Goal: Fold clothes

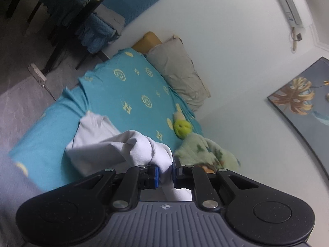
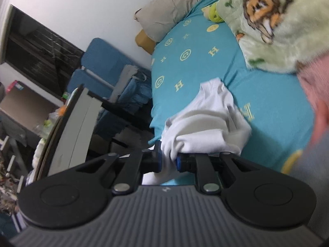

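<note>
Both my left tongs (image 1: pixel 164 169) and right tongs (image 2: pixel 168 160) clenched on the white garment (image 2: pixel 207 119), lifting it off the turquoise bedsheet (image 2: pixel 267 94) to shake it flat for folding.

left wrist: close, tilted down over bed (image 1: pixel 127 86) | right wrist: likewise | shared: bed, pillow (image 1: pixel 181 72)

White shirt (image 1: pixel 115 150) over a turquoise sheet (image 1: pixel 127 88) patterned with pale yellow letters and rings. Farther back, grey pillow (image 1: pixel 181 76), and right, pale green blanket (image 2: pixel 277 26) printed with a brown monkey.
</note>
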Tool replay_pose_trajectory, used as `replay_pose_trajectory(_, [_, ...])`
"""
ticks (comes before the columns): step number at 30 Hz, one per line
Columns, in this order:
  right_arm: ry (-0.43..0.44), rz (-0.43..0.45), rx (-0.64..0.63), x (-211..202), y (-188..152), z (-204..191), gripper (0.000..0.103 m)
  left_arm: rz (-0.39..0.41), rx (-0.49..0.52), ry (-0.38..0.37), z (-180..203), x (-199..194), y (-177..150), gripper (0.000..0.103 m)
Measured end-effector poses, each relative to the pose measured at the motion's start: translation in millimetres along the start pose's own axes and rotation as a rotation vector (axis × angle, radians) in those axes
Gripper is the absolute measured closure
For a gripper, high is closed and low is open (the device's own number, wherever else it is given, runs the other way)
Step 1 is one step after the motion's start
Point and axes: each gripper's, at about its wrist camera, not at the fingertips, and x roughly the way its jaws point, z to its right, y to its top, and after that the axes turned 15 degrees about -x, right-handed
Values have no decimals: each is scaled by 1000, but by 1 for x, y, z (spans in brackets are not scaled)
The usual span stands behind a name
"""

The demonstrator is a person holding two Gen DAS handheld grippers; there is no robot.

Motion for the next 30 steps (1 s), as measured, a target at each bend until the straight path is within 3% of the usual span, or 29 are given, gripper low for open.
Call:
replay_pose_trajectory(7, [-15, -49, 0, 103, 57, 22, 87, 23, 29, 94, -5, 106, 53, 89])
replay_pose_trajectory(11, [-1, -109, -39, 151, 67, 37, 86, 6, 36, 107, -29, 158, 73, 89])
replay_pose_trajectory(13, [6, -126, -65, 168, 68, 45, 85, 2, 92, 107, -39, 177, 77, 89])
replay_pose_trajectory(17, [13, -142, -84, 192, 63, 61, 84, 31, 218, 72, -60, 200, 69, 88])
replay_pose_trajectory(24, [4, -183, -101, 217, 66, 68, 83, 29, 279, 70, -71, 225, 71, 88])
replay_pose_trajectory(27, [-7, -197, -151, 223, 64, 64, 83, 21, 311, 103, -77, 232, 69, 88])
replay_pose_trajectory(29, [-11, -209, -183, 227, 62, 63, 81, 10, 325, 125, -80, 236, 69, 88])
replay_pose_trajectory(30, [-12, -210, -191, 228, 62, 62, 74, 5, 327, 128, -81, 237, 69, 88])
